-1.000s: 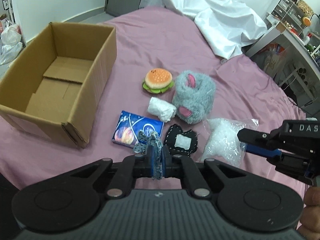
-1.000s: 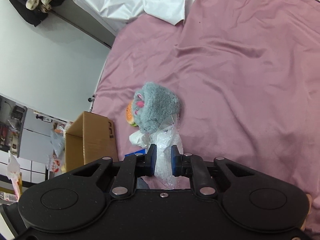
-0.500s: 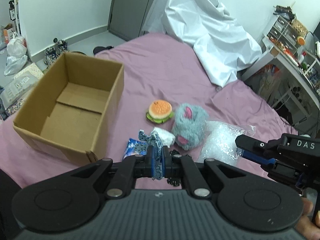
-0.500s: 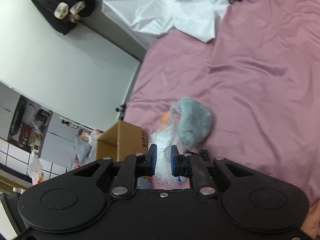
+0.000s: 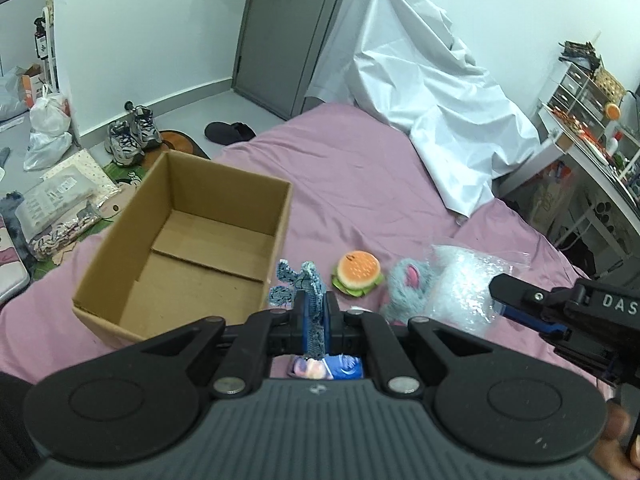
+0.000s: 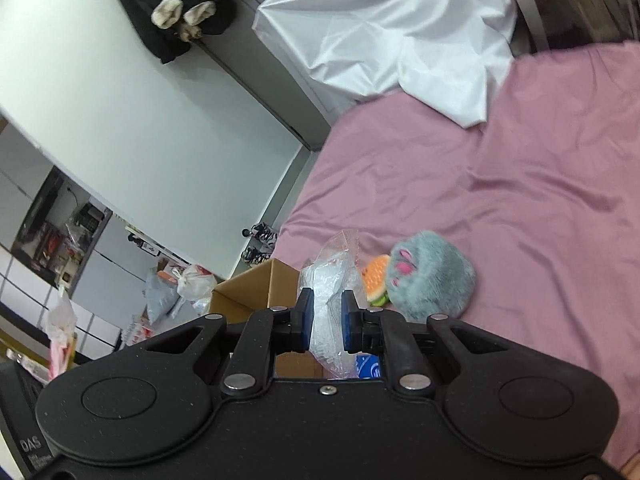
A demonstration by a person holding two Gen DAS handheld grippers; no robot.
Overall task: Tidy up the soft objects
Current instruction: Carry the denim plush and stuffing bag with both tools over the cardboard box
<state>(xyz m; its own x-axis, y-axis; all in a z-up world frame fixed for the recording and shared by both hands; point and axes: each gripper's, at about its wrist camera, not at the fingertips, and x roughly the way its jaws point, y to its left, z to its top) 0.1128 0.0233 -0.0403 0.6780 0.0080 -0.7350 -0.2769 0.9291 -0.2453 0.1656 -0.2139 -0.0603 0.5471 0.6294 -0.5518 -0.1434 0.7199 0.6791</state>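
My left gripper [image 5: 315,312] is shut on a frayed blue denim patch [image 5: 306,284], held up just right of the open cardboard box [image 5: 188,248] on the pink bed. My right gripper [image 6: 325,316] is shut on a clear plastic bag of white filling [image 6: 330,280], lifted off the sheet; the same right gripper [image 5: 520,304] and the bag [image 5: 464,284] show in the left wrist view. On the bed lie a burger toy [image 5: 357,272] and a grey furry paw plush [image 6: 432,276]. A blue printed packet [image 5: 344,366] peeks out below my left jaws.
A white sheet [image 5: 424,92] is draped over the bed's far end. Shoes [image 5: 130,136], bags and packets crowd the floor left of the bed. A desk with drawers and clutter [image 5: 592,120] stands to the right. The pink bedsheet [image 6: 520,200] stretches beyond the toys.
Both grippers have risen with their loads: the denim patch and the bag have left the bed. The views have tilted up, showing more floor, wall and door. The black patch has dropped from view.
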